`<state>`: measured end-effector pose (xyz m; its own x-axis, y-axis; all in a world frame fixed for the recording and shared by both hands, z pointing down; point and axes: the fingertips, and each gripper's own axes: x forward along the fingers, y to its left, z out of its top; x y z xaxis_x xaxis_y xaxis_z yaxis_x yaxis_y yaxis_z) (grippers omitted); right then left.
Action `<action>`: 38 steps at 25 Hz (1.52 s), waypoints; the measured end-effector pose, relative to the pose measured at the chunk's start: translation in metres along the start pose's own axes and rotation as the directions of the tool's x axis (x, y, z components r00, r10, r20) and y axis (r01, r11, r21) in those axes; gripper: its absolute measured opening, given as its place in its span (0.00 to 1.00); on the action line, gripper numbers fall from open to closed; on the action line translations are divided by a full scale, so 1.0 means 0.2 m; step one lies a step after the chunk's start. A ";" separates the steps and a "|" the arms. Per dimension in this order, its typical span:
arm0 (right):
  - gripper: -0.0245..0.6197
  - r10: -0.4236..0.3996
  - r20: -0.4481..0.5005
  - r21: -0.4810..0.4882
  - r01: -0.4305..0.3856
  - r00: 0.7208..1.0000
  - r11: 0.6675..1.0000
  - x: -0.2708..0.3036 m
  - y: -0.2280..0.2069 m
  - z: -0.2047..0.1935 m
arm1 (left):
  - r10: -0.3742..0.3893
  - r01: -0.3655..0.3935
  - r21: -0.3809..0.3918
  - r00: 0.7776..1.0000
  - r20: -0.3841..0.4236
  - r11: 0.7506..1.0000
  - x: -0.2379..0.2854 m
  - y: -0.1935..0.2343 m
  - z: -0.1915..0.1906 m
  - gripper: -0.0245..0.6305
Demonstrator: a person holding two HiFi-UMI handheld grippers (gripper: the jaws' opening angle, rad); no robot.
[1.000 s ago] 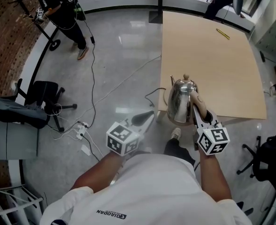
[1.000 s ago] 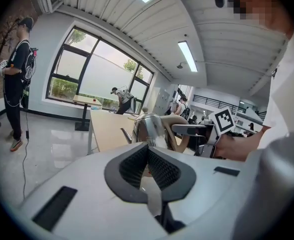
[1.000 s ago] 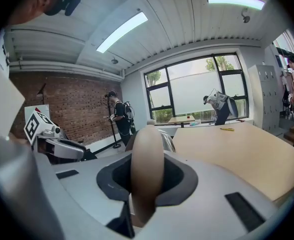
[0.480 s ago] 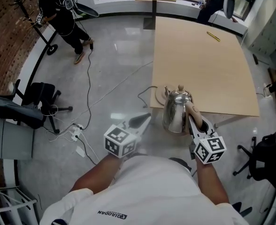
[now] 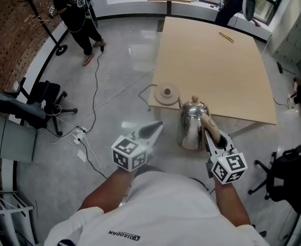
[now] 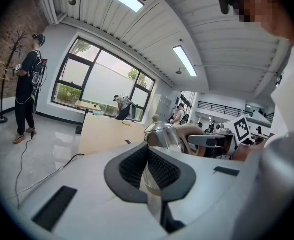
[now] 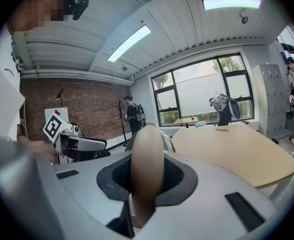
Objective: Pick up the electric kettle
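A shiny steel electric kettle (image 5: pixel 190 126) hangs in the air off the near corner of the tan table (image 5: pixel 212 60). My right gripper (image 5: pixel 210 135) is shut on its beige handle (image 5: pixel 212 127), which fills the gap between the jaws in the right gripper view (image 7: pixel 147 164). The kettle's round base (image 5: pixel 167 93) lies bare on the table's near left corner with its cord trailing to the floor. My left gripper (image 5: pixel 153 129) floats to the kettle's left, apart from it, shut on nothing. In the left gripper view the kettle (image 6: pixel 162 133) shows just beyond the jaws.
Cables and a power strip (image 5: pixel 79 135) lie on the grey floor at left. Office chairs stand at left (image 5: pixel 40 104) and at right (image 5: pixel 288 173). A person (image 5: pixel 76 9) stands at the back left. A pencil (image 5: pixel 226 36) lies on the far part of the table.
The kettle, held in my right gripper, has come off its base and away from the table's corner toward me. My left gripper has moved back alongside. The base now shows uncovered.
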<state>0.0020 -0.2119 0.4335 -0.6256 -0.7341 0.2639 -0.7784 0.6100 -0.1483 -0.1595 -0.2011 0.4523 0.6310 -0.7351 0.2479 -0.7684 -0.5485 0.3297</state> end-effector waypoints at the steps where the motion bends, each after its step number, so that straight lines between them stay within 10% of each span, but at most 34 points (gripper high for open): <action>1: 0.16 0.005 -0.004 -0.003 -0.005 1.000 1.000 -0.06 -0.02 -0.01 | 0.005 -0.005 -0.003 1.000 0.001 1.000 0.01 -0.05 -0.02 0.03; 16: 0.16 0.095 -0.032 0.030 -0.094 0.995 0.995 -0.43 -0.19 -0.19 | 0.109 -0.110 -0.015 0.993 -0.044 0.994 -0.04 -0.52 -0.23 0.03; 38: 0.16 0.041 0.031 0.040 -0.042 0.999 0.998 -0.34 0.16 -0.14 | 0.062 -0.059 0.035 0.994 -0.095 0.998 -0.26 -0.32 -0.20 0.03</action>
<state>0.0217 -0.1349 0.4370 -0.6581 -0.7175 0.2282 -0.7530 0.6277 -0.1975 -0.1389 -0.1124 0.4546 0.5892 -0.7267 0.3532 -0.8076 -0.5174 0.2828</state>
